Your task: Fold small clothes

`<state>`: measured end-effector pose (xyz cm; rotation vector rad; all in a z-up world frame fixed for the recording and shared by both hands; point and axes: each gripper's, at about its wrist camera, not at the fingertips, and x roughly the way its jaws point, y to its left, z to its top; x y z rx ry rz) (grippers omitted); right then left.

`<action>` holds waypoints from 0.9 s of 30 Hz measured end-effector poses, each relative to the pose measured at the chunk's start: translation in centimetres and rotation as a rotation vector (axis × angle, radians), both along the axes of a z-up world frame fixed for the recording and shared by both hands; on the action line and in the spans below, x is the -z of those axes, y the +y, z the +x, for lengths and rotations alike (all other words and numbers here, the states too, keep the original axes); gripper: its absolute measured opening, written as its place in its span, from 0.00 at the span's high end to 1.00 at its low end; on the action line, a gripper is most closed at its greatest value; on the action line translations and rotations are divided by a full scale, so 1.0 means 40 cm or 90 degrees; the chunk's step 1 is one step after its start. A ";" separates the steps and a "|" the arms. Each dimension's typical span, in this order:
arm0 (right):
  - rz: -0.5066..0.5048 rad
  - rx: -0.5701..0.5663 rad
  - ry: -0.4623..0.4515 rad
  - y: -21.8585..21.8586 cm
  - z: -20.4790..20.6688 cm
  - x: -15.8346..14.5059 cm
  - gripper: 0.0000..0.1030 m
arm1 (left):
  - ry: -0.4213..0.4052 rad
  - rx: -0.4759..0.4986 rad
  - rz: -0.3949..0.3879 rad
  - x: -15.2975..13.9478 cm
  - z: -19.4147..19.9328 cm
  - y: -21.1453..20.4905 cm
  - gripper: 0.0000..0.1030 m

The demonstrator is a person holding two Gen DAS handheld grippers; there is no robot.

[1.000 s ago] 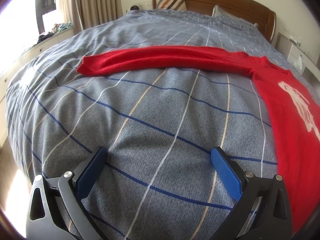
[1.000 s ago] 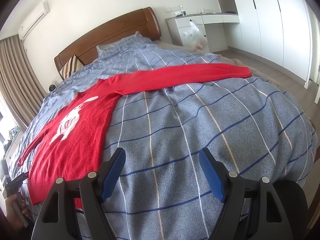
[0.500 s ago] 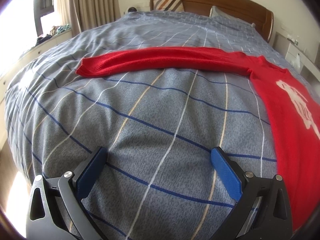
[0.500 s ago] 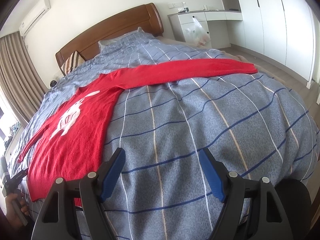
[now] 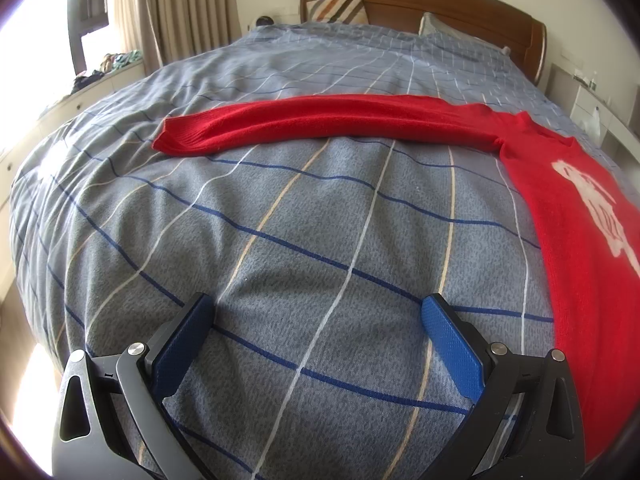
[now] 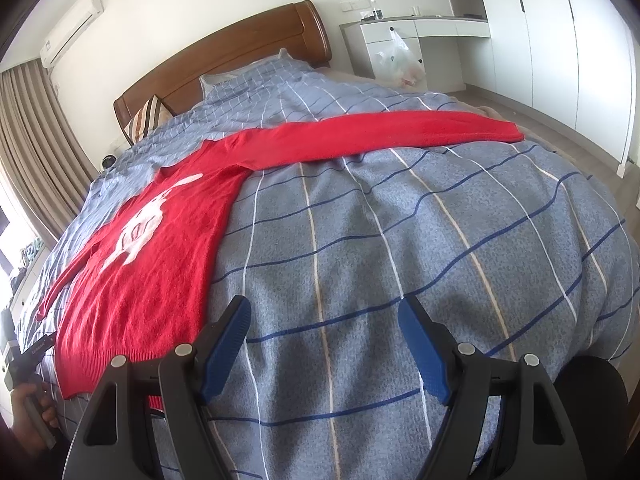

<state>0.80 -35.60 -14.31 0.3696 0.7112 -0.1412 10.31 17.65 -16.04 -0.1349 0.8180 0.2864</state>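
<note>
The right tongs (image 6: 323, 316) hang wide apart over the grey checked bedspread (image 6: 400, 260), nothing between the blue pads (image 6: 226, 344). A red sweater (image 6: 152, 264) lies flat to their left, one sleeve (image 6: 380, 134) stretched straight across the bed. A hand (image 6: 30, 412) grips a handle at the lower left edge.

we see the sweater (image 6: 152, 248) lying flat on the bed (image 6: 400, 260), sleeves spread to either side. both tongs hang over bare cover: the left tongs (image 5: 316, 312) left of its body, the right tongs (image 6: 324, 316) right of it.
</note>
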 end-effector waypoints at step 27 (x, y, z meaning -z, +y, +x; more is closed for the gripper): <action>-0.001 -0.004 0.001 0.005 0.002 -0.001 0.27 | -0.001 0.000 0.002 0.002 0.000 0.001 0.00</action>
